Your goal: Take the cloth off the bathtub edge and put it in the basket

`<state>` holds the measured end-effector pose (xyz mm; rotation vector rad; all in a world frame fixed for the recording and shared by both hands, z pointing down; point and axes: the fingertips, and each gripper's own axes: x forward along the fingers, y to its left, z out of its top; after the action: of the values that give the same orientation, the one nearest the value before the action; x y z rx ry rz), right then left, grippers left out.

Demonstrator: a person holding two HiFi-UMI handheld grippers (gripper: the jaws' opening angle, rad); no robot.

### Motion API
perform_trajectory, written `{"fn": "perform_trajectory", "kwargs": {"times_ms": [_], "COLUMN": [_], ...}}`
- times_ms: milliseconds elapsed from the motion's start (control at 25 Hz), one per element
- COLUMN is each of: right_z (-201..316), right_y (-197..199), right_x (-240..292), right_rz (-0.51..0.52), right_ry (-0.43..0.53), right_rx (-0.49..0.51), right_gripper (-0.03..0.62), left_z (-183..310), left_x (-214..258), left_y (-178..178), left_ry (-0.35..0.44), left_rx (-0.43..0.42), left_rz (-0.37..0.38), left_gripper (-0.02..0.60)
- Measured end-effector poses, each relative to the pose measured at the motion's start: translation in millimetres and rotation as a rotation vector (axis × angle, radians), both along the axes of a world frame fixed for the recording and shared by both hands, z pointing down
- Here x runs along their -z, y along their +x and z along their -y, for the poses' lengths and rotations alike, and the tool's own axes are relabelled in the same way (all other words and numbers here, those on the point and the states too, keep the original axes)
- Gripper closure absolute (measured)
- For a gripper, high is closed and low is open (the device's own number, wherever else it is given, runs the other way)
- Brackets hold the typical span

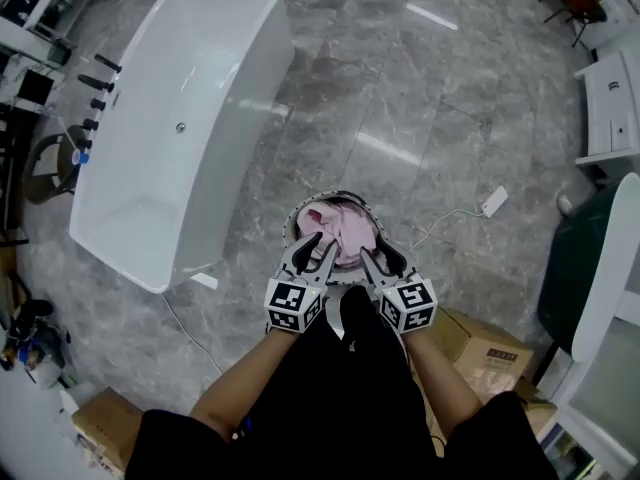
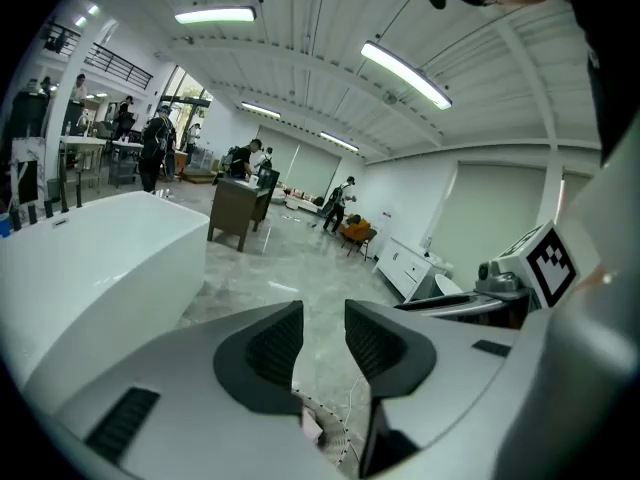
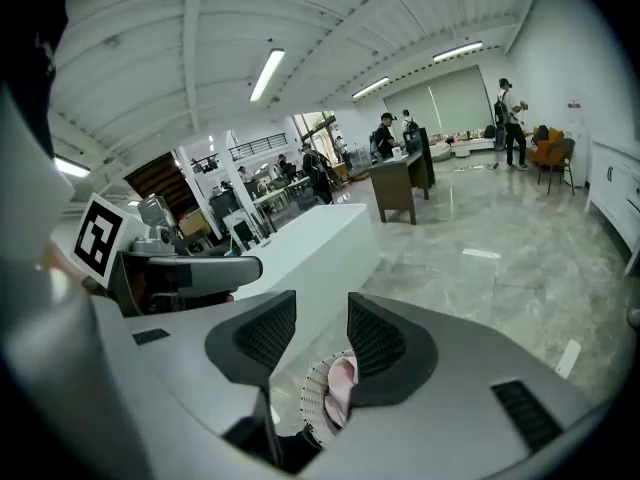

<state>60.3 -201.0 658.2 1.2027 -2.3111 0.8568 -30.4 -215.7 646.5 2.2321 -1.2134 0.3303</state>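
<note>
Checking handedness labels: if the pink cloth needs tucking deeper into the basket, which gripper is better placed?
Left, narrowly. The left gripper and right gripper are both open and empty above the basket. In the head view the left's tips overlap the cloth, while the right's sit at the rim.

near rim of basket point(image 1: 338, 197) unseen

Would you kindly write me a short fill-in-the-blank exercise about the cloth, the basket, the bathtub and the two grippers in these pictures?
1. The cloth lying in the basket is ____ in colour.
2. The left gripper and the right gripper have their jaws apart and hold ____ between them.
3. In the head view, the white bathtub stands to the ____ of the basket.

Missing words: pink; nothing; left
</note>
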Motion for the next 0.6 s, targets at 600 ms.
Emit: {"fn": "perform_trajectory", "kwargs": {"times_ms": [600], "right_z": [15.9], "right_y": [-30.7], "right_x": [166.9], "right_rz": [0.06], "right_ry": [0.28], "right_rx": [-0.063], "right_gripper": [0.422], "left_z": [22.7], "left_x": [173.7], "left_y": [-50.5], "left_ry": [0.275], "left_rx": [-0.025], "left_rz": [0.008], "left_gripper": [0.446]}}
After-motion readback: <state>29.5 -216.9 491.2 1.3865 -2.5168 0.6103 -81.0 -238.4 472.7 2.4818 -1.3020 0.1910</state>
